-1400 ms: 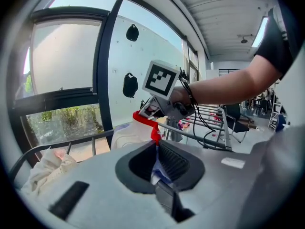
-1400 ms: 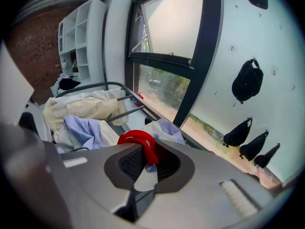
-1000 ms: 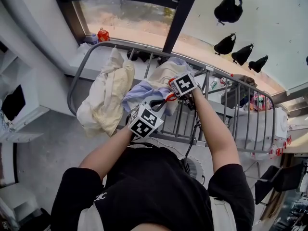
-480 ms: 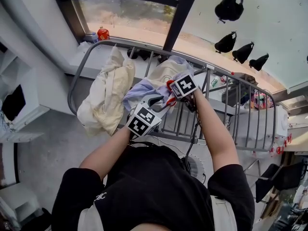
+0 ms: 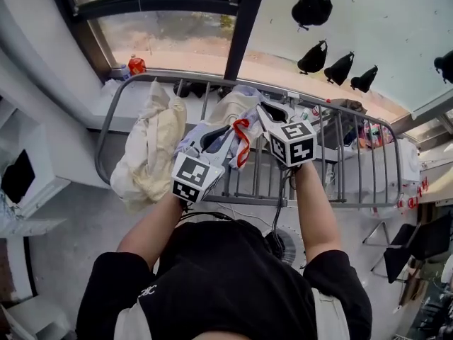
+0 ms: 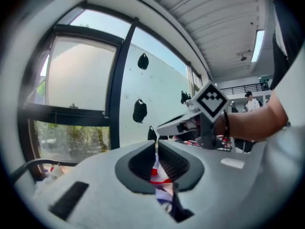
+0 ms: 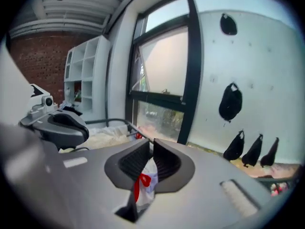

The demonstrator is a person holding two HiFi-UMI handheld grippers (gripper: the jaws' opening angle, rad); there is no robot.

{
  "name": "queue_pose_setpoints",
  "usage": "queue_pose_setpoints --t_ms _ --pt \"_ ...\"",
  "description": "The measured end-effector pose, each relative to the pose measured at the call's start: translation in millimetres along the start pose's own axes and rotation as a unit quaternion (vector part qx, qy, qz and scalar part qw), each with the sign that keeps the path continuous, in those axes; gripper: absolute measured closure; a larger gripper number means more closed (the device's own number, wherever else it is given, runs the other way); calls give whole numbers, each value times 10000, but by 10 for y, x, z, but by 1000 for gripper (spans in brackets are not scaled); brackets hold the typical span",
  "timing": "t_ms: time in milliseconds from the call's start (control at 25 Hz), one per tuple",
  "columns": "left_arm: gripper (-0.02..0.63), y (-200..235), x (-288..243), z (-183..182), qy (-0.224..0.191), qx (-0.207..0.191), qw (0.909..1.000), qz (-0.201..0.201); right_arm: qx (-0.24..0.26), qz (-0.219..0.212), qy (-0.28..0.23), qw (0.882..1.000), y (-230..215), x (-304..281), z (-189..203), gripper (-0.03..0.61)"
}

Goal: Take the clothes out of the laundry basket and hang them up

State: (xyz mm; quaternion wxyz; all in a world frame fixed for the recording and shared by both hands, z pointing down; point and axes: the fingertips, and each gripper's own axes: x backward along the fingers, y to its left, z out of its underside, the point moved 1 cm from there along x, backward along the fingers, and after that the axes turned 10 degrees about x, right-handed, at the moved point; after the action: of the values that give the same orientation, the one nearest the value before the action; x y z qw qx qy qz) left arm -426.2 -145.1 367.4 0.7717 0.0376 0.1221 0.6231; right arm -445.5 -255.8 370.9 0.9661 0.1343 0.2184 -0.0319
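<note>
A white and lavender garment [image 5: 216, 142] with red trim is held up over the grey drying rack [image 5: 105, 129]. My left gripper [image 5: 212, 137] grips one edge of it; the cloth [image 6: 157, 173] is pinched between its nearly closed jaws, which have just been closing. My right gripper [image 5: 267, 112] grips another edge, and a bunch of white cloth with a red strip [image 7: 144, 181] sits between its jaws, which have also just been closing. In the left gripper view my left gripper [image 6: 156, 145] points almost level toward the window, with the right gripper's cube [image 6: 211, 100] ahead. My right gripper [image 7: 152, 145] faces the window too.
A cream garment [image 5: 152, 147] hangs over the rack's left end and a pale one [image 5: 237, 105] lies over its far rail. A red-topped bottle [image 5: 136, 64] stands on the window sill. Black items [image 5: 312, 6] hang on the wall. A white shelf unit [image 7: 86, 80] stands at the left.
Both grippers have risen from the rack, lifting the lavender garment. The right one has moved right, away from the left.
</note>
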Motion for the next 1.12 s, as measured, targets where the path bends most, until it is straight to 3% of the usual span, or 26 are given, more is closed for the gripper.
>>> queue_pose_setpoints --t_ms 40,240,440,640,720,1120 --pt "612 34 36 -107 -144 -72 9998 -125 -65 231 -303 9993 -35 129 -109 553" --pt "612 127 219 -426 -521 -258 9977 -353 -251 1175 -1229 9851 3 674 -414 565" --pt "612 96 400 -517 -592 -335 9971 -335 -720 1808 -1744 9653 161 1152 -473 565" --pt "612 24 598 -556 -592 -385 9972 -224 -666 2396 -2059 9464 375 1494 -523 566" --pt "612 -10 680 -594 -648 -409 9967 -267 -678 2445 -2139 9433 457 1577 -535 566" --pt "612 -506 1136 -588 -863 -546 9912 -848 -517 2045 -2088 9549 820 1944 -393 568"
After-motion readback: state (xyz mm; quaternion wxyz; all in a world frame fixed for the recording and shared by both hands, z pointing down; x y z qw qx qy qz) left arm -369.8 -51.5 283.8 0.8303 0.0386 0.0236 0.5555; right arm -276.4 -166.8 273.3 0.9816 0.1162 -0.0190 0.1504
